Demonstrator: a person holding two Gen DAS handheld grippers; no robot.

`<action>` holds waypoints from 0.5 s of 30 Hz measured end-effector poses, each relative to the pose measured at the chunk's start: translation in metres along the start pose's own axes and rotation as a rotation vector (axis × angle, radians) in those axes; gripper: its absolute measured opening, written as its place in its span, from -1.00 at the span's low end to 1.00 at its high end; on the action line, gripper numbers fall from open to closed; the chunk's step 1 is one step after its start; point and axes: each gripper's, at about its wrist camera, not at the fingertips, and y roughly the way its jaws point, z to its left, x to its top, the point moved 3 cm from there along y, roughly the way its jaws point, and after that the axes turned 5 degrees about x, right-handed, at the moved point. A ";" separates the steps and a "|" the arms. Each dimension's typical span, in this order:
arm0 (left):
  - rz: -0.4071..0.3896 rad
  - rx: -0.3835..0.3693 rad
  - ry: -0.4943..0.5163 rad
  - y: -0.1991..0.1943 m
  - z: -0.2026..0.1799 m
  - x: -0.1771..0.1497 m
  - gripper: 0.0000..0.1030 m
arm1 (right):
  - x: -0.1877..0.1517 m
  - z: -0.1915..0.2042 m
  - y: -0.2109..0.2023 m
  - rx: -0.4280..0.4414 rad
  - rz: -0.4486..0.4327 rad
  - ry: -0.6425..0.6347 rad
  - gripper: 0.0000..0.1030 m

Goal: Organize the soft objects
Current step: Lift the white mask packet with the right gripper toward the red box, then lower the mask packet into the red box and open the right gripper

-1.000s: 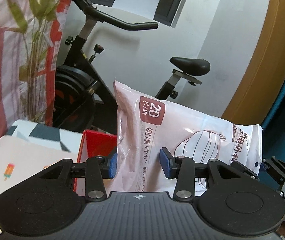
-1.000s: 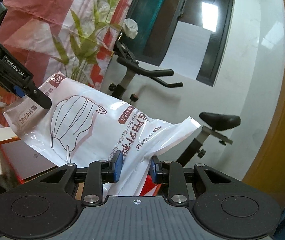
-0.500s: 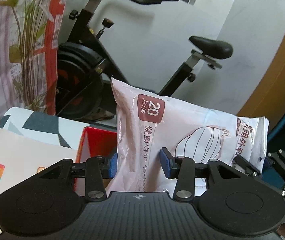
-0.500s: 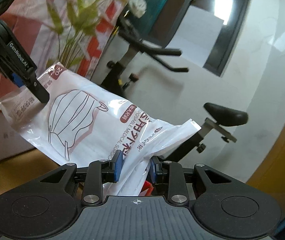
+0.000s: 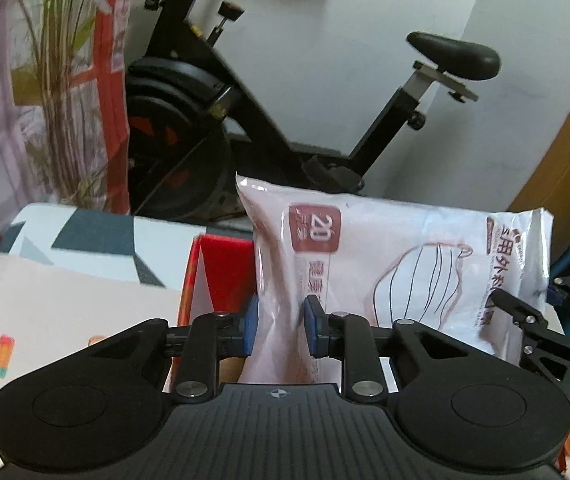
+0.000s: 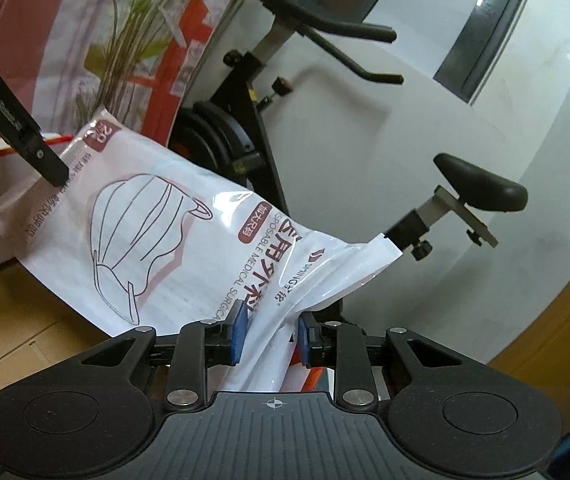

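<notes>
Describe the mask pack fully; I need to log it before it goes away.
The mask pack is a soft, glossy white plastic pouch with a line drawing of a face mask, a dark red "20" label and printed text. It hangs in the air, creased and sagging, stretched between both grippers: the left gripper, whose jaws are closing, pinches the "20" end, and the right gripper clamps the opposite end. A red box sits behind it.

The left gripper [image 5: 280, 330] points downward, its jaws closing, blue pads [image 5: 251, 330] pinching 1 end of the mask packet [image 5: 397, 264]. The right gripper [image 6: 271, 334] tilts down too, jaws closing, pads [image 6: 238, 334] squeezing the packet's opposite, crumpled end.
</notes>
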 end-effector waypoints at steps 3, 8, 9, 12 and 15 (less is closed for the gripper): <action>-0.033 -0.007 0.025 0.001 0.002 0.000 -0.50 | -0.001 0.005 0.009 -0.002 0.032 0.010 -0.58; -0.019 0.015 0.011 0.008 0.002 0.000 -0.50 | 0.003 0.015 0.015 0.008 0.053 -0.008 -0.58; -0.012 0.026 0.003 0.010 0.003 0.000 -0.50 | 0.002 0.016 0.016 0.013 0.062 -0.014 -0.59; -0.015 0.028 -0.003 0.008 0.007 0.004 -0.50 | 0.000 0.013 0.020 0.016 0.081 0.029 -0.58; -0.038 0.045 -0.001 0.001 0.012 0.008 -0.50 | -0.001 0.014 0.024 0.033 0.106 0.042 -0.60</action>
